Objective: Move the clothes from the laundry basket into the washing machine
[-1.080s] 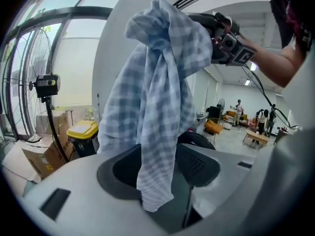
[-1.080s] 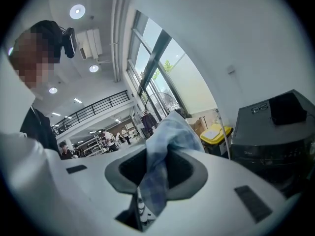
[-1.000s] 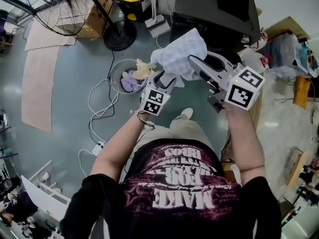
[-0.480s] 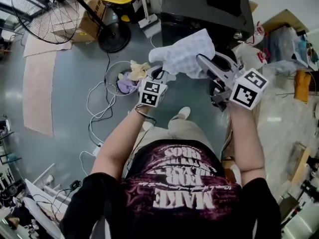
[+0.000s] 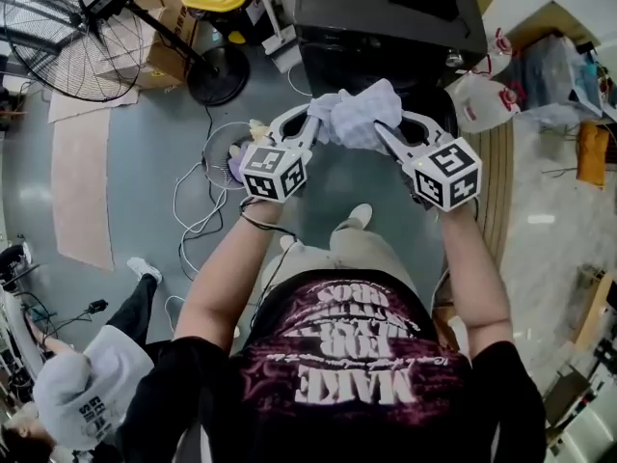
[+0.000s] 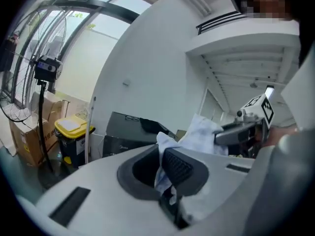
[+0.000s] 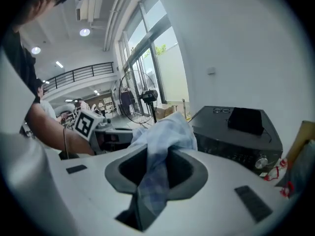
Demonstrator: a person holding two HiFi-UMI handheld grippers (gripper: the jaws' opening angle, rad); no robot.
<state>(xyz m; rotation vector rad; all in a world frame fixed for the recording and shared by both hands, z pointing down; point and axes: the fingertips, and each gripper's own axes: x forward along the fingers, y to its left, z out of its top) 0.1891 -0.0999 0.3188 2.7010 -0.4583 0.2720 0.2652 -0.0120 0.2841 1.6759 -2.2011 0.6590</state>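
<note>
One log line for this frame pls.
step: carrying cloth | left claw: just closed, shut on pale checked cloth | right claw: shut on same cloth | cloth: in front of black washing machine, not in

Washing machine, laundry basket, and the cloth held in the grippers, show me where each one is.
washing machine (image 5: 337, 17), head view, its black top.
laundry basket (image 5: 208, 152), head view, its left rim.
cloth (image 5: 362, 116), head view, the bunched middle.
</note>
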